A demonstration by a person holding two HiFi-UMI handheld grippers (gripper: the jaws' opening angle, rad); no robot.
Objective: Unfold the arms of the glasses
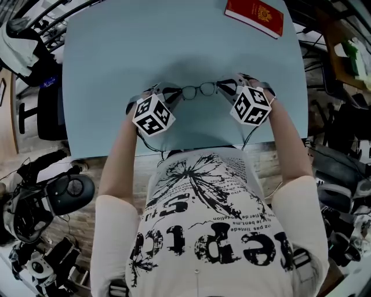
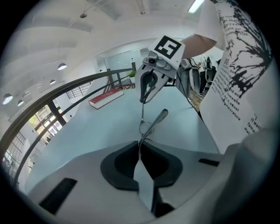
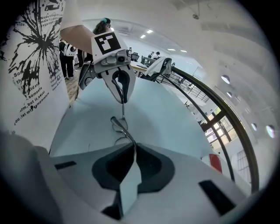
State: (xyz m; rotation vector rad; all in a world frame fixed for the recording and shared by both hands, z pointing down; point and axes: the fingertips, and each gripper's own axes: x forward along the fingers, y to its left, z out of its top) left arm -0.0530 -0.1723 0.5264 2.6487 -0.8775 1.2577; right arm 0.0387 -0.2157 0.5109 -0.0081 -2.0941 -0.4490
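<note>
Thin dark-rimmed glasses (image 1: 198, 90) hang just above the pale blue table (image 1: 110, 69), stretched between my two grippers. My left gripper (image 1: 173, 94) is shut on the left end of the frame. My right gripper (image 1: 225, 89) is shut on the right end. In the left gripper view a thin metal piece of the glasses (image 2: 146, 127) comes out from between the shut pads, and one arm with a thicker tip (image 2: 163, 114) sticks out to the right. The right gripper (image 2: 144, 98) pinches the far end. The right gripper view shows the glasses (image 3: 120, 126) running from its shut pads to the left gripper (image 3: 122, 99).
A red book (image 1: 255, 16) lies at the table's far right corner. Past the table's left edge stands a dark chair (image 1: 49, 110), with equipment on the floor on both sides. The person's torso in a printed shirt is close behind the grippers.
</note>
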